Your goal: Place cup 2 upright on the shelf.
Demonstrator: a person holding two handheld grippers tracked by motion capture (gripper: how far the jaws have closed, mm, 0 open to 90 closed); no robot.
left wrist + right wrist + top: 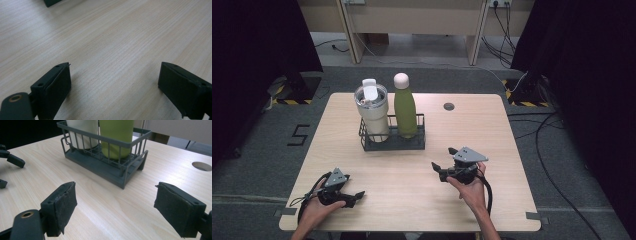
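Behind both wide-open hand-held grippers (358, 196) (443, 158), the rack (105, 167) crops tumbler (82, 132) and bottle (116, 137) tops.

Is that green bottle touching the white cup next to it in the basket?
Apart. In the high view a narrow gap shows between the green bottle and the white cup; both stand upright in the wire basket.

A pale wood-grain table (492, 130) bears a dark grey wire basket (393, 141), cream tumbler (373, 114) and green bottle (405, 110).

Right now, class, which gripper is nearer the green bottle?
Right. The right gripper sits just in front and to the right of the green bottle; the left gripper lies farther back, front-left.
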